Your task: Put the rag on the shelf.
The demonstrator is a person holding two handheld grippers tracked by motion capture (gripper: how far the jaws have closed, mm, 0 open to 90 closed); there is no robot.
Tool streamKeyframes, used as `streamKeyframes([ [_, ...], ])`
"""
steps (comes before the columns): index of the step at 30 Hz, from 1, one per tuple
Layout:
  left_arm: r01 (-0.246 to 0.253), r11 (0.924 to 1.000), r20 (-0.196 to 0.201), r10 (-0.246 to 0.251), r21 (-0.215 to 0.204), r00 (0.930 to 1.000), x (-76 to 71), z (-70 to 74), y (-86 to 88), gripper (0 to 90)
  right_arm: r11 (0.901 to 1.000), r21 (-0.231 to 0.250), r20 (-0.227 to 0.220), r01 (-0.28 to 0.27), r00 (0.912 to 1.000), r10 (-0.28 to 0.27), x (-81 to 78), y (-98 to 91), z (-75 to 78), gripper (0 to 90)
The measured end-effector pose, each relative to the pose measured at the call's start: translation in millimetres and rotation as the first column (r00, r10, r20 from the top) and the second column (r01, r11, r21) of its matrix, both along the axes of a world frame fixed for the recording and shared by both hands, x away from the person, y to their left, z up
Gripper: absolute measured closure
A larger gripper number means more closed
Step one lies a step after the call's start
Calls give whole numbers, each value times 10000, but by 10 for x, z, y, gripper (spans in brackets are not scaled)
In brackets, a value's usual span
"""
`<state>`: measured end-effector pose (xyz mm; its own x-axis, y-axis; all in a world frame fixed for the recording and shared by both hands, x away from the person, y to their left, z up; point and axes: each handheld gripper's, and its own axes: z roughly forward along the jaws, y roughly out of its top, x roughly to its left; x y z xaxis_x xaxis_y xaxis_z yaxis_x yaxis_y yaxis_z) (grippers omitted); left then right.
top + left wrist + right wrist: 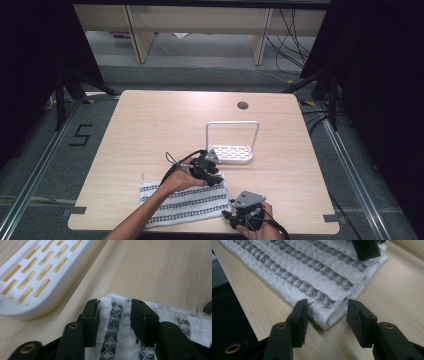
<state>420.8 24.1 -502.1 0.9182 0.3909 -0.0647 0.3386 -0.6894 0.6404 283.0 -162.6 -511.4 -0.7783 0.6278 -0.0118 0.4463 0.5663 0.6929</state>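
I have the folded striped towel [184,202] lying at the table's [150,125] near edge, just short of the white rack [232,145]. Left gripper [113,315]: jaws apart, straddling the far corner. Right gripper [327,315]: jaws apart around the near corner. I judge this the grasp step; next, close both on the 2 corners.

Folded towel [185,202] at table [150,125] near edge; rack [231,150] just behind towel's right end.
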Motion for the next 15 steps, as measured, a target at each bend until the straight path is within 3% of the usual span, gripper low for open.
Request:
streamKeyframes([
  [4,152,9999,-10,-152,-13,9999,-12,2,-2,705,10000,62,-29,-8,10000,8,6,-1,-2,560],
  [6,105,9999,-4,-105,9,9999,2,3,10,800,9998,172,62,82,9999,-83,18,0,-14,605],
  [7,224,9996,-207,-227,-161,9995,16,-4,22,831,9997,199,-218,124,9997,-120,18,-5,3,650],
  [9,219,9996,-224,-223,-164,9995,14,-4,22,843,9998,188,-116,22,9999,-20,34,-17,-2,673],
  [12,159,9998,-194,-162,-129,9997,-7,1,12,867,9983,568,-196,-123,9997,134,39,-24,-15,795],
  [15,161,9997,-109,-163,-189,9998,0,14,29,870,9985,465,-99,-291,9995,296,37,-36,-2,839],
])
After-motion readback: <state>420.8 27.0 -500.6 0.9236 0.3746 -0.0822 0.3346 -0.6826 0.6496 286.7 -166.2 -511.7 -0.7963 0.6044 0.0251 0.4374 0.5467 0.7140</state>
